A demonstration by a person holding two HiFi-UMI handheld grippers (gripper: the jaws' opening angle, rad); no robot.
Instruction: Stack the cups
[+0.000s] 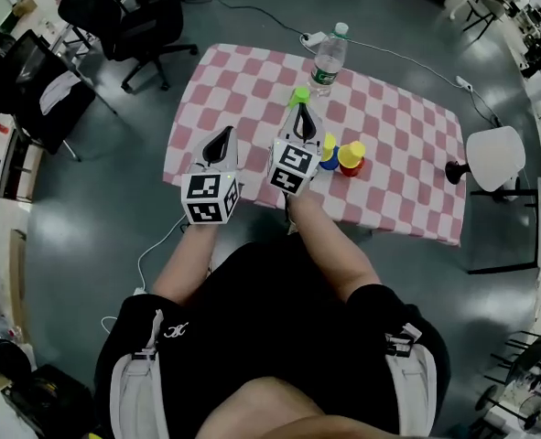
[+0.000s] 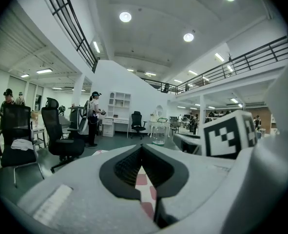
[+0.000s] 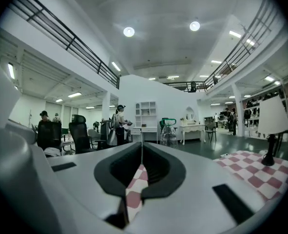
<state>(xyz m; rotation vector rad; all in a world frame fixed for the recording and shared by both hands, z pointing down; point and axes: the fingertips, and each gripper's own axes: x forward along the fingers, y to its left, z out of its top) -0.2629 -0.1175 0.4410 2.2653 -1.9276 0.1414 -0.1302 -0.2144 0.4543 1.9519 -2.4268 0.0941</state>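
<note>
On the red-and-white checked table (image 1: 407, 144) a green cup (image 1: 299, 96) stands just beyond the tip of my right gripper (image 1: 297, 112). To that gripper's right a yellow cup (image 1: 328, 143) sits on a blue cup (image 1: 330, 163). Beside them another yellow cup (image 1: 351, 153) sits on a red cup (image 1: 351, 168). My left gripper (image 1: 224, 135) hovers over the table's near left part, away from the cups. Both grippers are shut with nothing held; their pads meet in the left gripper view (image 2: 142, 147) and the right gripper view (image 3: 142, 144). No cup shows in the gripper views.
A clear water bottle (image 1: 330, 58) stands at the table's far edge, also the bottle (image 3: 169, 135) ahead of the right gripper. A lamp with a white shade (image 1: 494, 158) stands at the table's right end. Office chairs (image 1: 133, 16) and a floor cable lie beyond.
</note>
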